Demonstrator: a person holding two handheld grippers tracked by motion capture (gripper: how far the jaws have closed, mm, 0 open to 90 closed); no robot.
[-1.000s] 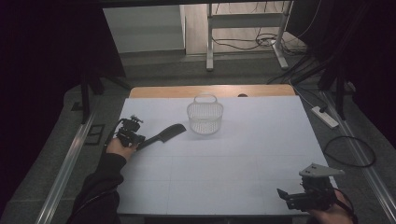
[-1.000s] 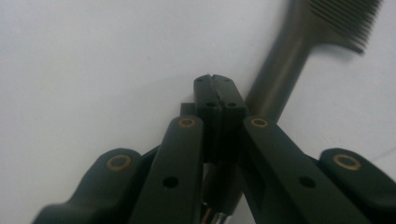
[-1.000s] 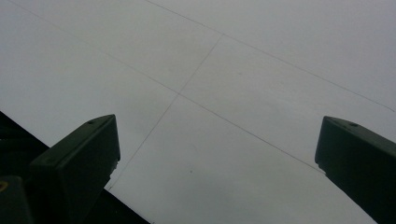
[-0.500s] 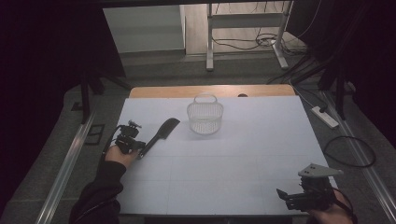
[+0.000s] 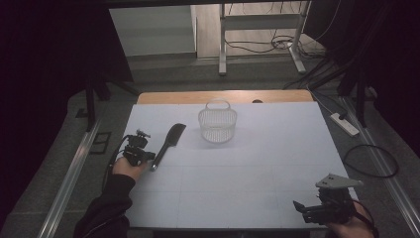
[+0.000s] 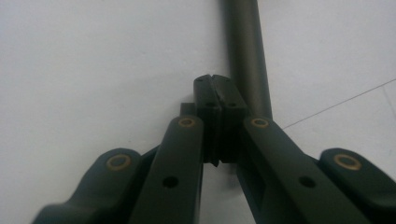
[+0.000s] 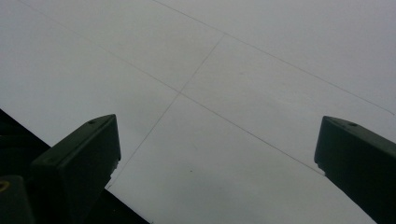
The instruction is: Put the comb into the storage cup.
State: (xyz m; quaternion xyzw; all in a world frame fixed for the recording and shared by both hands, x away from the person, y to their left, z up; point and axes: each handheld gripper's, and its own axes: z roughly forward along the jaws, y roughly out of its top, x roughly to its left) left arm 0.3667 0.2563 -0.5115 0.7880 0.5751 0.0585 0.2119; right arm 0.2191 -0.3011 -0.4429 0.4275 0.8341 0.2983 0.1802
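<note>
Black plastic, by its look, forms the spatula (image 5: 168, 139), which lies flat on the white table (image 5: 257, 168), left of the wire basket (image 5: 217, 126) and apart from it. Its broad slotted blade points toward the far edge; its round handle (image 6: 246, 60) runs back toward the person.

1. Left gripper (image 5: 148, 157): jaws clenched tip to tip with nothing between them. In the left gripper view the handle passes just beside the closed tips, on their right. Contact between handle and jaw cannot be confirmed.
2. Right gripper (image 5: 303, 208): jaws spread wide over bare table at the near right corner, well apart from the spatula.

Handling estimate: the spatula is probably light and stiff, with a smooth round handle that may roll or slip under a shallow pinch. The blade is thin and likely flexes.

Recommended grasp: open the left jaws, straddle the handle near its middle, and close across its width. Avoid the blade and the extreme handle end, where the tool would tip.
</note>
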